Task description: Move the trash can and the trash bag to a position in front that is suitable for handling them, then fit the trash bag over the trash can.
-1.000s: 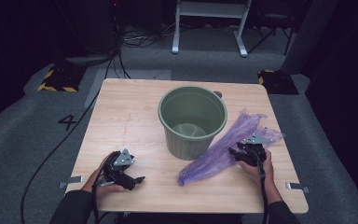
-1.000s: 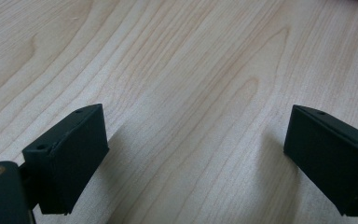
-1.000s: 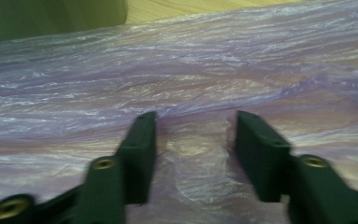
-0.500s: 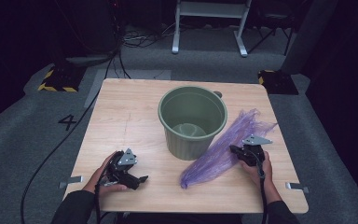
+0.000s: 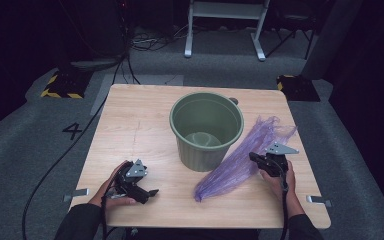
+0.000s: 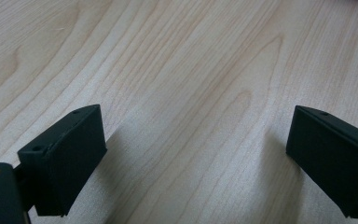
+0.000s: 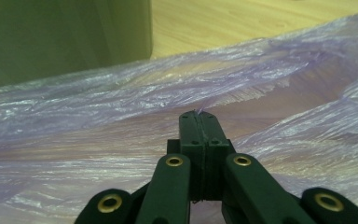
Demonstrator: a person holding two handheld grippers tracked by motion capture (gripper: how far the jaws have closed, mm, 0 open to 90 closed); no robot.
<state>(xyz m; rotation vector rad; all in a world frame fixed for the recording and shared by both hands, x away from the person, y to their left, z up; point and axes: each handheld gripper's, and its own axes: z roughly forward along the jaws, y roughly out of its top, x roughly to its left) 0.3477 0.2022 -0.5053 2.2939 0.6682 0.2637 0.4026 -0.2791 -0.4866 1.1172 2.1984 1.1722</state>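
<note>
A crumpled purple plastic bag lies flat on the wooden table, running from the front centre to the right of a green bucket. My right gripper rests at the bag's right edge. In the right gripper view its jaws are pressed together with a wisp of the purple bag pinched at their tips, and the bucket's wall stands beyond. My left gripper lies on the table at the front left. Its jaws stand wide apart over bare wood.
The bucket stands upright mid-table with its inside bare. Black cables trail from both grippers off the front edge. On the grey floor beyond the table lie cables, a metal stand's legs and yellow-black marked blocks.
The bag's film has gathered slightly at the right gripper, which has barely shifted. The left hand and its gripper have stayed put.
</note>
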